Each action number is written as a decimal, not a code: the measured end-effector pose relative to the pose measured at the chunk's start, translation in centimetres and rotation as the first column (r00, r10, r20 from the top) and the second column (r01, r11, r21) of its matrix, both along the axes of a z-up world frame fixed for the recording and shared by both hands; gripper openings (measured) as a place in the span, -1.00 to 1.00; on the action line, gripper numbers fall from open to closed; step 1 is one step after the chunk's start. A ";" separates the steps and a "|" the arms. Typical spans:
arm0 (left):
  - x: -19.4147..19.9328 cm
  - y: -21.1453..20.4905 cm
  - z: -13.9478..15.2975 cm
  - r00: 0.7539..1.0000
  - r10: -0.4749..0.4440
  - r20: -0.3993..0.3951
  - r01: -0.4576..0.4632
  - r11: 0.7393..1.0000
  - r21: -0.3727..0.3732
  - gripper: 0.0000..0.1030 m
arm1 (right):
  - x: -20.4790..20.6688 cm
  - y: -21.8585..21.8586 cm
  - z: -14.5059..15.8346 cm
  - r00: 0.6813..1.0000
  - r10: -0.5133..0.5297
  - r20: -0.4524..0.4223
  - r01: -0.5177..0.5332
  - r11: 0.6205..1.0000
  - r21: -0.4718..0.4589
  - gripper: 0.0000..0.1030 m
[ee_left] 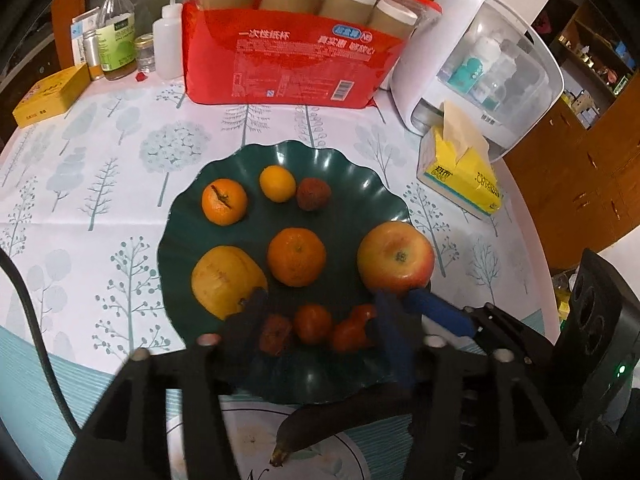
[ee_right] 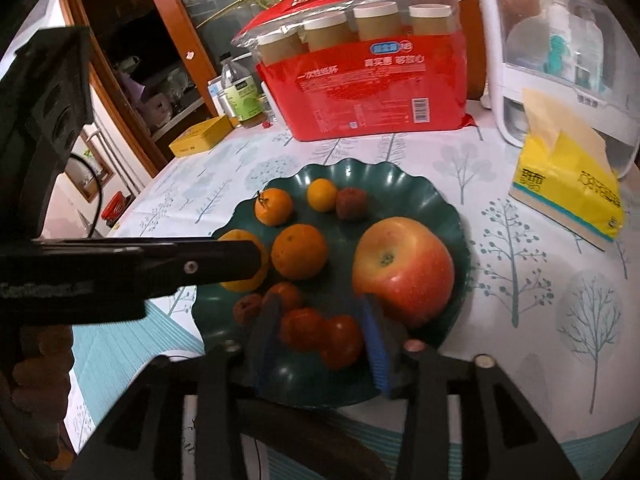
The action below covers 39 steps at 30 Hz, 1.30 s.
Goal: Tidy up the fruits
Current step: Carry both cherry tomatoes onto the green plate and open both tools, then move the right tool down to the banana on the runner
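Left wrist: left gripper [ee_left: 320, 320] part open, holding nothing, over small red fruits [ee_left: 312, 324] at near rim of green plate [ee_left: 224, 364]; could knock the persimmon [ee_left: 226, 280]. Right wrist: right gripper [ee_right: 320, 336] part open, empty, straddling same fruits w/ apple [ee_right: 404, 270] touching its pad, grippers may clash

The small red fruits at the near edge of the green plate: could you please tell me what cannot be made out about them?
- Left wrist view: small red fruits blurred, partly behind the left tool's fingers; their kind is unclear.
- Right wrist view: blue-padded finger hides their right side.
- Dark banana: mostly covered by tool frame.
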<state>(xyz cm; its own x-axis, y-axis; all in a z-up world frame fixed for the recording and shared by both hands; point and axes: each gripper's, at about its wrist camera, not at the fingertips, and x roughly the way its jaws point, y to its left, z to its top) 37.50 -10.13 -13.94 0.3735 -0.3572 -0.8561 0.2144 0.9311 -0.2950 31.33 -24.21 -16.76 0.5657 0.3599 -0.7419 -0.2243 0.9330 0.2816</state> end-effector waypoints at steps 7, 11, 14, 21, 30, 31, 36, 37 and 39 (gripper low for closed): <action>-2.6 1.4 0.2 0.999 0.029 -0.019 -0.029 0.999 0.017 0.21 | -1.6 -0.9 0.9 0.999 -0.038 -0.004 0.038 0.999 -0.004 0.04; -4.8 2.6 0.6 0.999 0.049 -0.021 -0.049 0.999 0.019 0.27 | -2.9 -1.7 1.2 0.996 -0.079 -0.041 0.079 0.997 0.004 0.04; -6.6 3.6 0.9 0.997 0.070 -0.017 -0.069 0.997 0.027 0.33 | -3.6 -2.2 1.1 0.987 -0.127 -0.099 0.128 0.992 0.005 0.05; -10.4 6.8 0.6 0.990 0.138 -0.038 -0.136 0.990 0.044 0.38 | -5.4 -2.3 0.8 0.976 -0.149 -0.160 0.154 0.988 0.024 0.05; -14.7 9.4 0.3 0.977 0.206 -0.061 -0.203 0.978 0.048 0.52 | -6.4 -0.3 0.2 0.992 -0.010 -0.124 0.001 0.997 -0.072 0.05; -15.0 9.5 0.1 0.975 0.211 -0.068 -0.208 0.977 0.050 0.53 | -6.4 -0.3 0.0 0.992 0.008 -0.125 -0.018 0.997 -0.080 0.05; -16.4 10.1 -1.0 0.965 0.241 -0.105 -0.234 0.969 0.079 0.53 | -6.2 0.1 -1.2 0.988 0.105 -0.116 -0.121 0.981 -0.148 0.25; -16.6 10.2 -1.2 0.961 0.250 -0.114 -0.242 0.967 0.083 0.53 | -6.3 0.2 -1.4 0.986 0.130 -0.104 -0.145 0.976 -0.165 0.26; -16.9 10.3 -1.6 0.956 0.266 -0.127 -0.256 0.963 0.087 0.53 | -6.2 0.3 -1.7 0.984 0.157 -0.087 -0.171 0.966 -0.194 0.26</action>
<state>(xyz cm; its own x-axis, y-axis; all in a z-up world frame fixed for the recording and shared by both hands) 20.58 0.13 -15.58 0.3241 -0.2008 -0.9245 -0.0765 0.9684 -0.2372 25.10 -23.95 -18.48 0.4548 0.2841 -0.8441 -0.3651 0.9239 0.1142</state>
